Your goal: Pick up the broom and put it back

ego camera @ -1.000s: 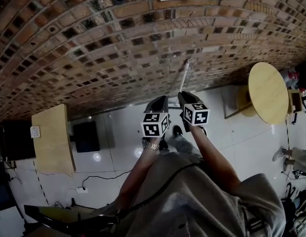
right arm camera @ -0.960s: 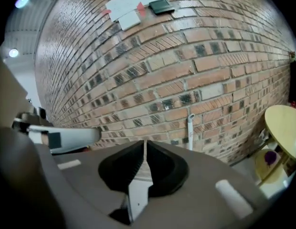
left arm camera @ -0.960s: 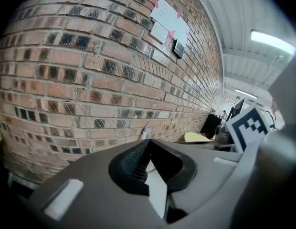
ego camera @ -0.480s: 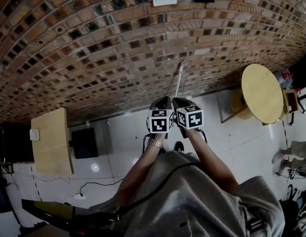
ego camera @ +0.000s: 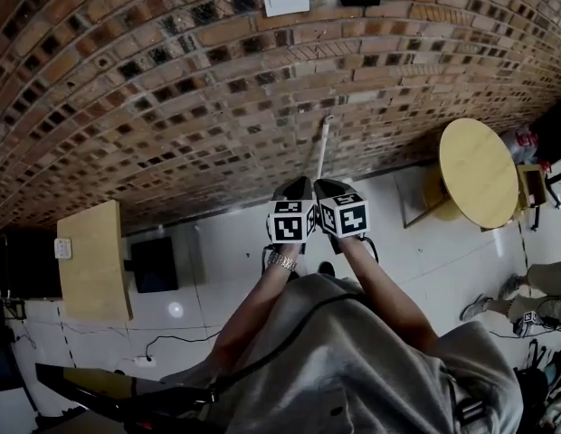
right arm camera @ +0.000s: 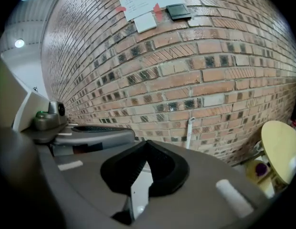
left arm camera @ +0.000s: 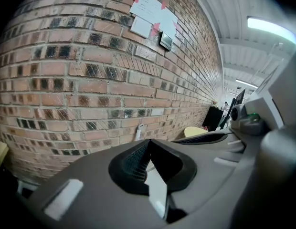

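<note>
1. Broom handle (ego camera: 322, 143), white, stands against the brick wall (ego camera: 172, 80), at 12 o'clock from both grippers.
2. Left gripper (ego camera: 297, 188) has its jaws pressed together on nothing.
3. Right gripper (ego camera: 330, 188), just beside it at 3 o'clock, is also closed and empty.

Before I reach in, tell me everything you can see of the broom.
Only the broom's handle shows. It is a thin white pole, plastic or painted by the look of it, with a slightly wider cap at the top. It stands nearly upright, tilted a little, with its top end resting against the brick wall. Its lower part and head are hidden behind the grippers in the head view. Neither the left gripper nor the right gripper touches it. Both have their jaws together, short of the pole.
</note>
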